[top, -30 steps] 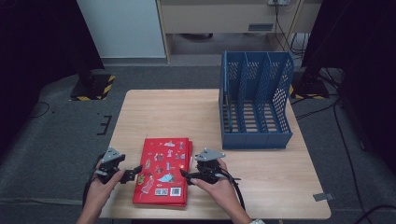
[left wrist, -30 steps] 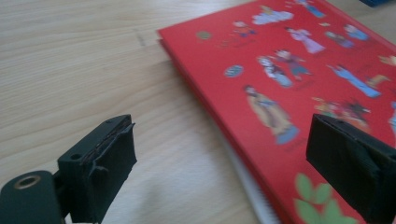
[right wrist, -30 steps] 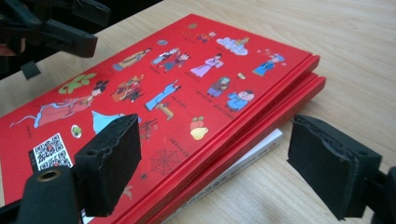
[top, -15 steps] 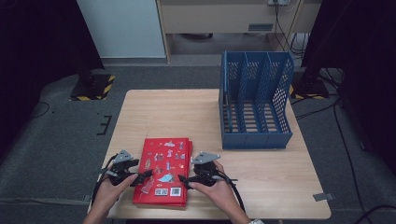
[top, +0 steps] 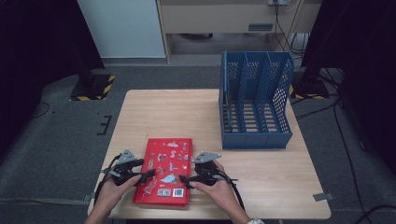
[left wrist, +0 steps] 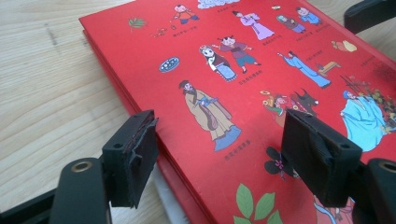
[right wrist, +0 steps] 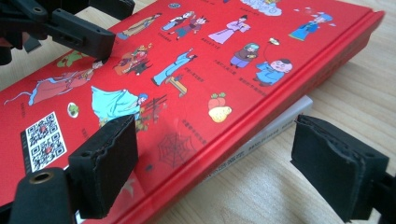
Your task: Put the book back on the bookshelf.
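A red book printed with cartoon figures lies flat near the table's front edge, on top of a white-edged book. My left gripper is at its left edge. In the left gripper view its jaws straddle that edge, one pad by the book's side, the other over the cover. These jaws have just been closing with the book's edge between them, and I see no firm press. My right gripper is at the book's right edge, open, one pad over the cover, one over the table.
A blue perforated file rack with upright dividers stands at the table's back right. Bare wood lies behind the book. The table's front edge runs just under the person's hands. Dark floor and black stands surround the table.
The left hand has moved right from beside the book onto its left edge, and its jaws have narrowed. The right hand and the book have stayed put.
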